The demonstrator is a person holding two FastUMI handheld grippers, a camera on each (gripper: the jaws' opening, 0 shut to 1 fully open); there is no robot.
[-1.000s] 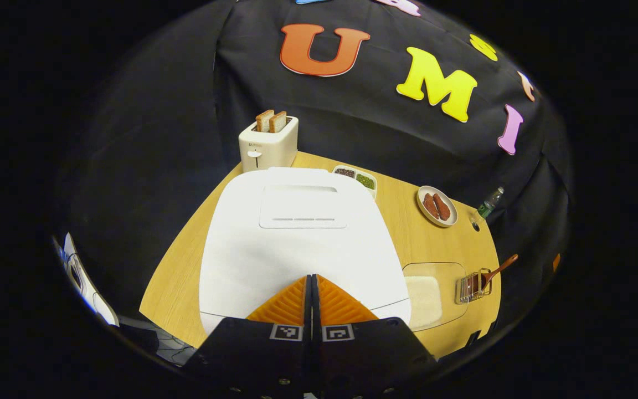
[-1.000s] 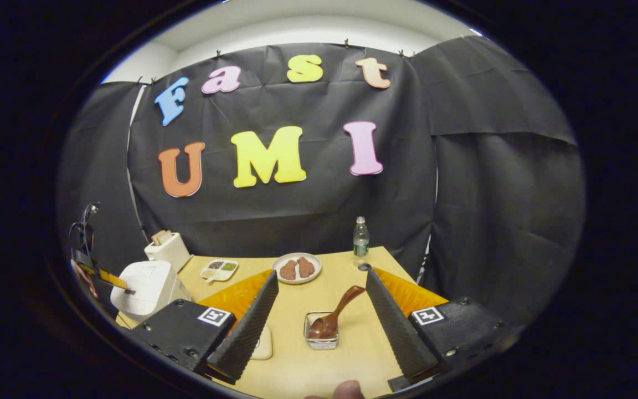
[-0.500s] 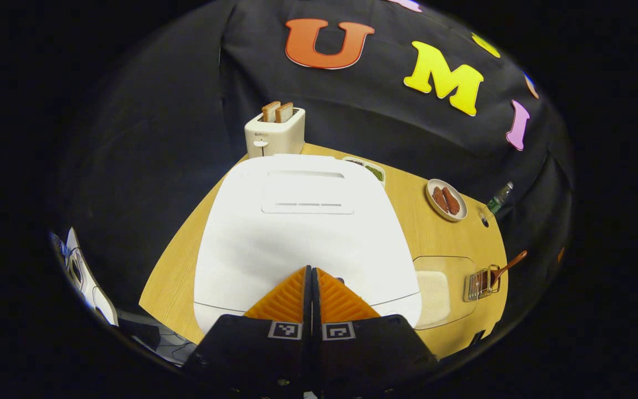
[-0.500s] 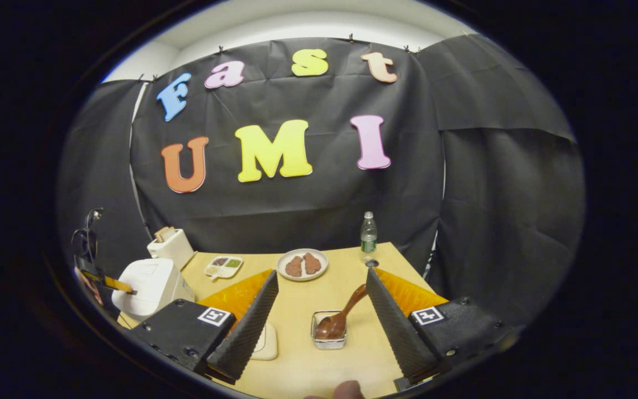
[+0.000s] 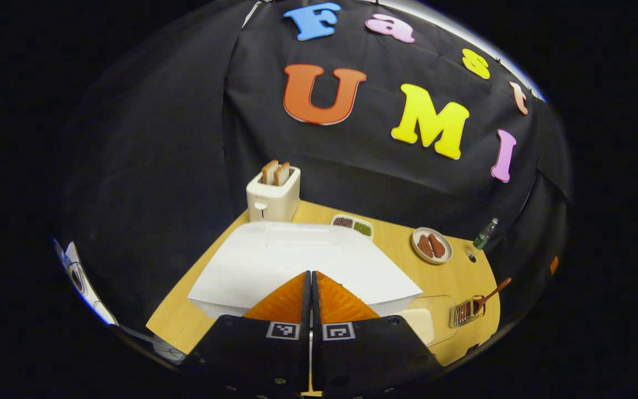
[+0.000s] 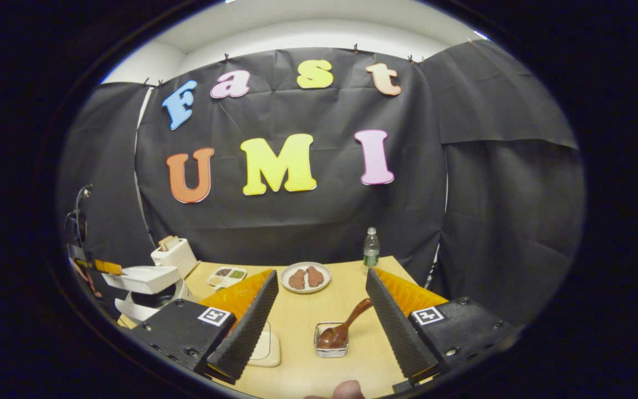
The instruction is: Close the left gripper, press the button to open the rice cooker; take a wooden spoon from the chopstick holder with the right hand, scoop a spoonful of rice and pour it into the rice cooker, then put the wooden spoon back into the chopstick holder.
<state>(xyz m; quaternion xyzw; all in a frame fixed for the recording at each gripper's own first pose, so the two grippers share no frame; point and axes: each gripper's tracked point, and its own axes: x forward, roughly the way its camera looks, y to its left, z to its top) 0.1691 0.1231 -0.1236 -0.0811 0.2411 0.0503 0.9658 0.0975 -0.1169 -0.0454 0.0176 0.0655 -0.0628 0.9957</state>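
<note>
The white rice cooker (image 5: 302, 266) sits right in front of my left gripper (image 5: 311, 274), which is shut with nothing between its fingers. In the right gripper view its lid (image 6: 140, 279) stands partly raised above the dark pot opening (image 6: 153, 300), and the left gripper (image 6: 109, 267) hovers at the lid's near edge. A wooden spoon (image 6: 348, 326) leans in the wire chopstick holder (image 6: 330, 347), bowl down, between the fingers of my open right gripper (image 6: 322, 274) and farther off. In the left gripper view, spoon (image 5: 490, 292) and holder (image 5: 466, 312) are at the table's right. A clear tray of rice (image 5: 428, 324) lies beside the cooker.
A toaster (image 5: 273, 198) with two bread slices stands behind the cooker. A sectioned dish of beans (image 6: 228, 274), a plate of brown pieces (image 6: 305, 277) and a water bottle (image 6: 371, 249) line the back of the wooden table (image 6: 302, 310). A fingertip (image 6: 346, 390) shows at the bottom edge.
The rice cooker's lid has sprung up from shut to partly open. My left gripper has tipped back and risen with it. The right gripper has barely moved.
</note>
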